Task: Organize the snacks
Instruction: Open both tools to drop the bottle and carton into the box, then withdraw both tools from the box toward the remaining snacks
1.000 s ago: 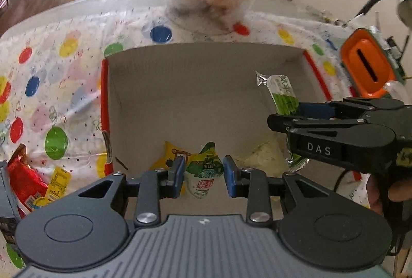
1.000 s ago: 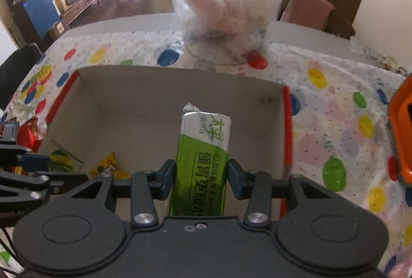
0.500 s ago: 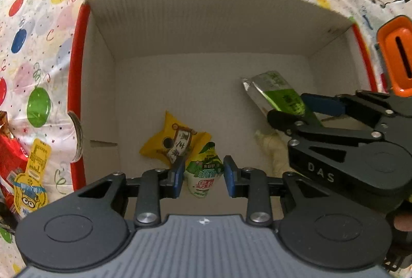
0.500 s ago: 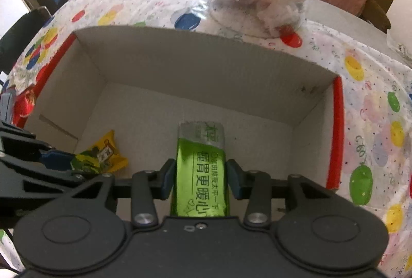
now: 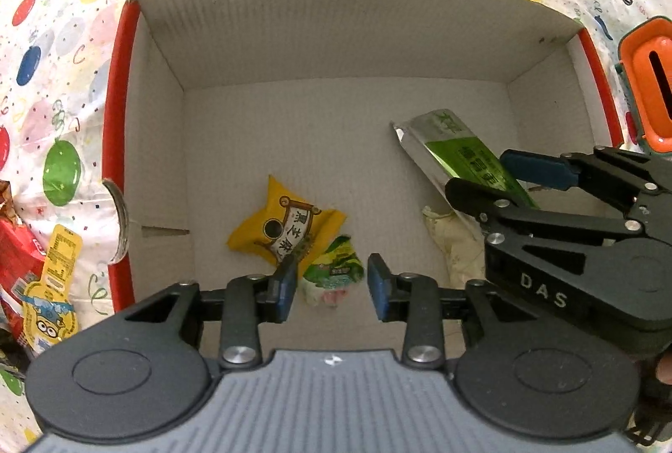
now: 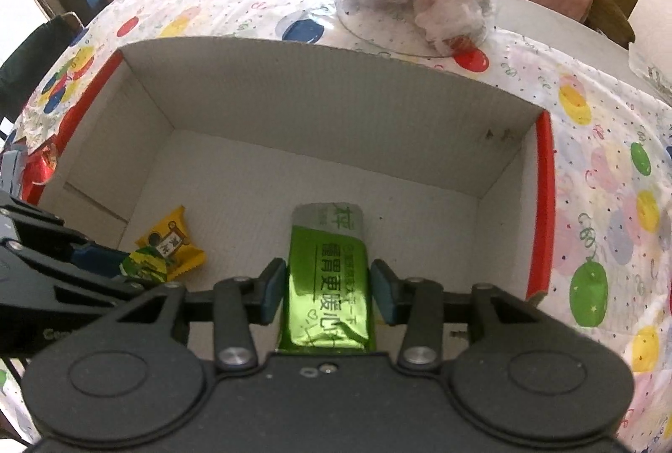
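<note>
Two pairs of black tongs reach down side by side into a shallow open cardboard box with red outer edges [image 5: 122, 83], which sits on a tabletop covered by a white cloth with coloured balloon prints [image 5: 54, 45]. The left tongs [image 5: 332, 285] are opening: their blue pads stand clear of a small green and white snack packet [image 5: 334, 274] that lies between them on the box floor, touching a yellow snack packet with a dark round emblem [image 5: 285, 224]. The right tongs [image 6: 327, 295] are also easing apart, yet their pads appear to grip a long shiny green foil snack bar [image 6: 327, 285], whose far end points down toward the floor on the right side of the box. The step in hand looks like depositing snacks: the left packet is released, the bar not quite. Next, the right tongs probably need to let the bar drop flat, then both need to rise straight up. Most of the floor toward the far wall is bare, so there is room; the tight spots are the near wall and the two tools close together. More snacks, a red packet and a yellow cartoon tag [image 5: 46, 293], wait outside the left edge.
</note>
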